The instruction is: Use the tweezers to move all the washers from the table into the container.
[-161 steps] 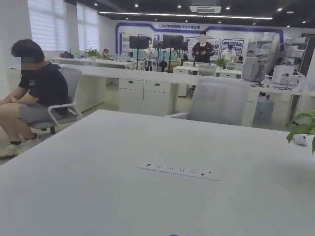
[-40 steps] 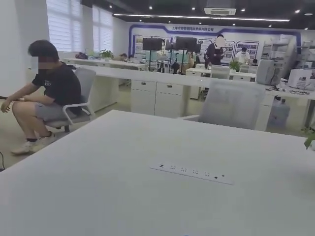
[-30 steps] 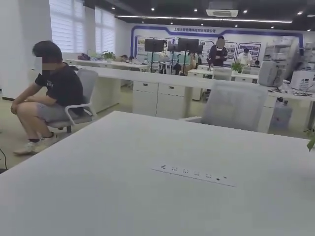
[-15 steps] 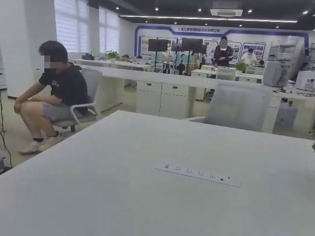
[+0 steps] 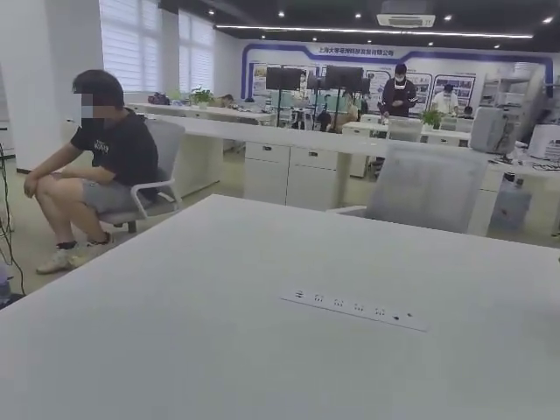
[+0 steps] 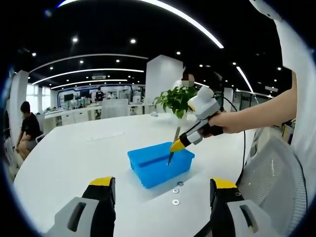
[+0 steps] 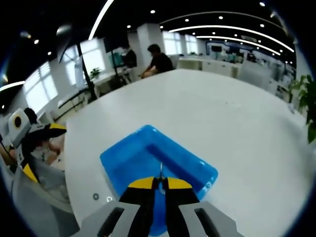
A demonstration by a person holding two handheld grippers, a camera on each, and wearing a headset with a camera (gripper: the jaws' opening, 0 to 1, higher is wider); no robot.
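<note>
Head view first: the headset looks out across the bare white worktop (image 5: 219, 332), a recessed socket strip (image 5: 354, 309) set into it, an empty office chair (image 5: 424, 188) beyond and a seated person (image 5: 101, 166) off to the left.

Over to the left gripper view: the left tongs (image 6: 163, 193) gape wide with nothing between them, hanging back from the work. Ahead sits the blue container (image 6: 160, 164), and the right tongs (image 6: 177, 144) reach in from the right with the tweezers (image 6: 173, 148) angled down, tip inside the box. A few washers (image 6: 176, 202) lie on the worktop just beside the container's near wall.

Right gripper view now: the right tongs (image 7: 159, 183) are clamped tight on the tweezers (image 7: 160, 172), tip poised over the container (image 7: 148, 153) floor. Whether a washer sits in the tip is too small to tell. Loose washers (image 7: 96, 196) wait just outside the box, with the open left tongs (image 7: 42, 148) beyond.

This looks like the drop-off step. The next move calls for lifting clear of the wall, swinging to those loose washers and pinching one flat and square.
</note>
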